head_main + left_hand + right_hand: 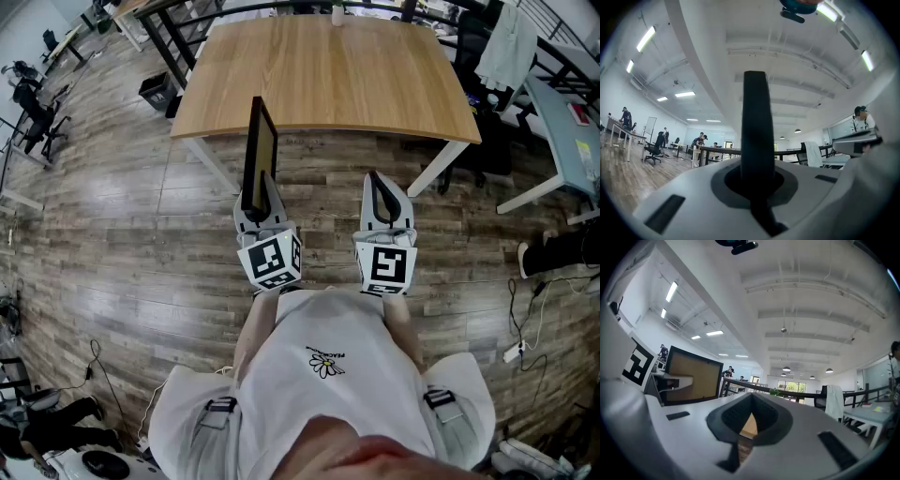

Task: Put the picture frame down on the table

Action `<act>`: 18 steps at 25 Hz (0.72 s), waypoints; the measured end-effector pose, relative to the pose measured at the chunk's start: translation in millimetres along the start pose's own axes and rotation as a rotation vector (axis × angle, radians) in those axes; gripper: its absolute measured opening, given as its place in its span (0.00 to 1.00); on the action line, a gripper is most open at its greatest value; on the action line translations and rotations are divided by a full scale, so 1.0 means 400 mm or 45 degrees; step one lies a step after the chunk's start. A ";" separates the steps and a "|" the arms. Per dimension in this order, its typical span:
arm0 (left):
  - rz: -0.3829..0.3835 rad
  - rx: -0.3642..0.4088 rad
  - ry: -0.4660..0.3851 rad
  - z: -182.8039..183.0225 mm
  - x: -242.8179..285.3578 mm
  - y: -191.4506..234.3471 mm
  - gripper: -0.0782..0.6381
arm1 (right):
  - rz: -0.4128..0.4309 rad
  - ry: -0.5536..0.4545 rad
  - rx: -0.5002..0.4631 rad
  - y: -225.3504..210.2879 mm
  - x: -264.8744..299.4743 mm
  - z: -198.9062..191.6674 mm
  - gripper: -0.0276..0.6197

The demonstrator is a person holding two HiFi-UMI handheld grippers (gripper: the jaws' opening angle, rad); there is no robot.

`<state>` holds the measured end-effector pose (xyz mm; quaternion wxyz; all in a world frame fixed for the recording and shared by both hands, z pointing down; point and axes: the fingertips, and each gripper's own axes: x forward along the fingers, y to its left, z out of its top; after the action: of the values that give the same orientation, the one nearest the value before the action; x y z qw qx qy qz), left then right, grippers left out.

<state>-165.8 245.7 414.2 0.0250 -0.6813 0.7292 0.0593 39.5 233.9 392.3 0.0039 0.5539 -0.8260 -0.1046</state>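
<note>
1. Picture frame (260, 155): upright and edge-on, in the air by the table's (328, 84) near edge.
2. Left gripper (262, 192): jaws clamped on the frame's lower edge.
3. Right gripper (378, 187): jaws together, empty.
4. Judged stiff, light, possibly glazed and fragile; the lower-edge hold suits it.

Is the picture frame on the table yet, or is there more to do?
Not yet. Done: the left claw is clamped on the picture frame, which stands upright on edge. In hand: the frame is held in the air, not resting on the wooden table. Left: bring it over the tabletop, set it down and let go. The right claw is shut and holds nothing.
</note>
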 end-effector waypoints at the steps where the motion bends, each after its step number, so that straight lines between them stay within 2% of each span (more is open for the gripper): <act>1: -0.005 0.001 0.002 0.000 0.001 -0.006 0.14 | -0.009 0.009 0.002 -0.010 -0.001 -0.002 0.06; 5: -0.017 0.011 0.004 0.005 0.000 -0.022 0.14 | -0.019 0.024 0.004 -0.027 -0.008 -0.004 0.06; 11: -0.016 0.036 0.005 0.007 -0.009 -0.032 0.14 | 0.034 0.014 0.009 -0.012 -0.017 -0.005 0.06; 18: 0.010 -0.009 0.057 -0.015 -0.038 -0.035 0.14 | 0.053 0.025 0.129 -0.019 -0.024 -0.016 0.06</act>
<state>-150.7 259.2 421.2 0.0059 -0.6795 0.7321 0.0466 51.1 238.8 398.1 -0.0138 0.5371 -0.8414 -0.0571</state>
